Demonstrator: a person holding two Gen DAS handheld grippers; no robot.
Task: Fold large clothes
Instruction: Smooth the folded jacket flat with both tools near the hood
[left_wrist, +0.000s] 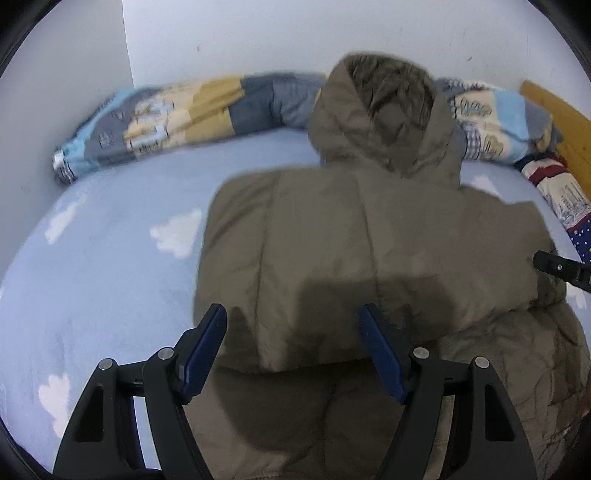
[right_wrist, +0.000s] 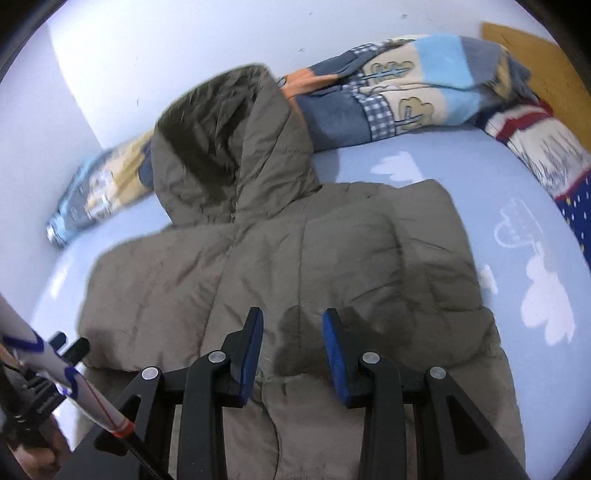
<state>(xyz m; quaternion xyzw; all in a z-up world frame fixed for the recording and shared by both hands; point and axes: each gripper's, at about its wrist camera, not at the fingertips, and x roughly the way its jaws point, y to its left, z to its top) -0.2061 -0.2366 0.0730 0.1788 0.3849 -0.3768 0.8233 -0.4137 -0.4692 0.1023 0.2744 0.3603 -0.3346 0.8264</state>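
An olive-brown hooded padded jacket (left_wrist: 362, 236) lies flat on the light blue bed sheet (left_wrist: 110, 258), its hood (left_wrist: 384, 110) at the far end against the rolled quilt. In the right wrist view the jacket (right_wrist: 295, 254) fills the middle. My left gripper (left_wrist: 293, 312) is open over the jacket's near left part, with nothing between its blue pads (left_wrist: 207, 343). My right gripper (right_wrist: 293, 315) hangs above the jacket's middle with its jaws partly apart and no cloth between them. A black tip of the other gripper (left_wrist: 554, 266) shows at the jacket's right edge.
A rolled patchwork quilt (left_wrist: 177, 118) runs along the white wall (left_wrist: 240, 33). A red, white and blue blanket (right_wrist: 546, 147) lies at the right, beside a wooden board (right_wrist: 532, 51). A person's white and blue sleeve (right_wrist: 40, 350) is at the lower left of the right wrist view.
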